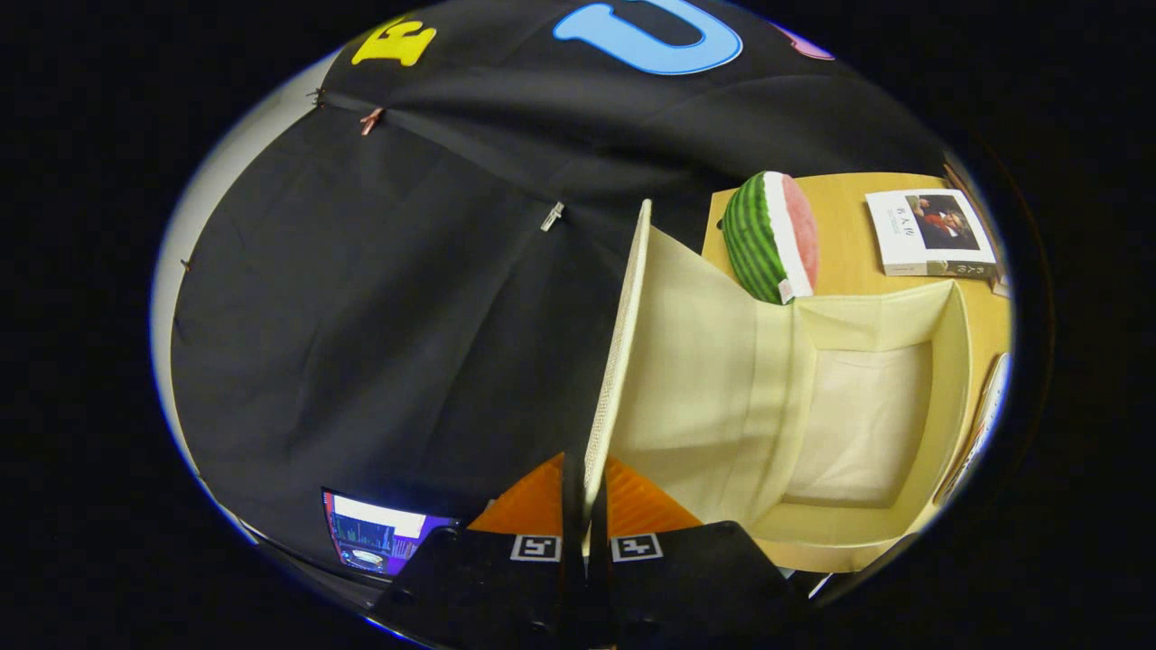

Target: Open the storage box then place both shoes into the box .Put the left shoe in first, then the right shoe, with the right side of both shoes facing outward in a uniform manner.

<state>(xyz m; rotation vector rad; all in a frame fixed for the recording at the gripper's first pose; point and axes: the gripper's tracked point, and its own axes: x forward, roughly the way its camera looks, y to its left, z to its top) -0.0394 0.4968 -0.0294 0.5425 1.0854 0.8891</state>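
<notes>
The gripper (585, 506) clamps the edge of the storage box's lid (617, 361), its two fingers (533, 506) closed together on the thin cream panel and pressing it from both sides. The lid stands raised on edge, running straight ahead from the fingertips, with its woven rim facing the camera.

Just beside the lid, on its far face, the storage box (948, 397) lies open, its pale fabric interior exposed: a soft cream lining hangs from the lid down into the box, and the floor of the box is bare. The box rests on a light wooden table (849, 244).

Beyond the box, on the same table, a watermelon-slice plush (763, 239) with a green striped rind and pink flesh sits close to the box's far wall. Past the plush, farther from the box, a book (930, 233) with a white cover and a portrait picture lies flat.

On the other side of the lid from the box, the black cloth wall (379, 316) of the booth hangs in folds, pinned with small clips (552, 216). Near the fingers on that side, a lit screen (375, 534) glows low against the cloth.
</notes>
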